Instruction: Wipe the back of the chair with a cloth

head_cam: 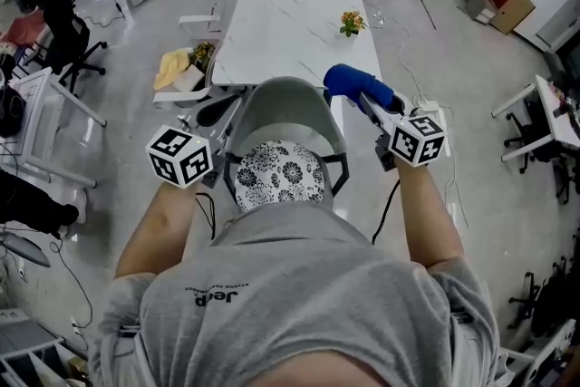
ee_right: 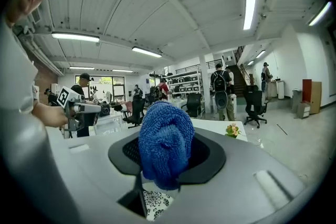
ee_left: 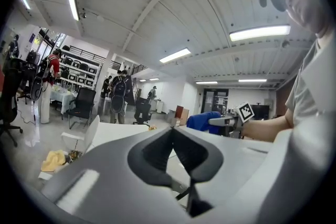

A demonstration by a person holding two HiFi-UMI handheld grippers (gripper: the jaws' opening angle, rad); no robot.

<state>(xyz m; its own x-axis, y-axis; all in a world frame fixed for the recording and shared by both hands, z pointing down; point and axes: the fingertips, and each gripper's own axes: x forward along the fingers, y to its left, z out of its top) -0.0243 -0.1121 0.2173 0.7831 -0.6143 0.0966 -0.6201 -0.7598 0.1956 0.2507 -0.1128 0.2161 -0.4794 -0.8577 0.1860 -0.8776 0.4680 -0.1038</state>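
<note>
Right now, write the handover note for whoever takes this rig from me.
Left hand-held gripper: shut and empty, held by the left side of the chair back.
Right hand-held gripper: shut on the blue cloth, at the upper right edge of the chair back. Whether they touch cannot be told.
Done: the blue cloth is in hand and at the chair back. No wiped area shows.
Left: wipe across the chair back, probably from right to left.
</note>
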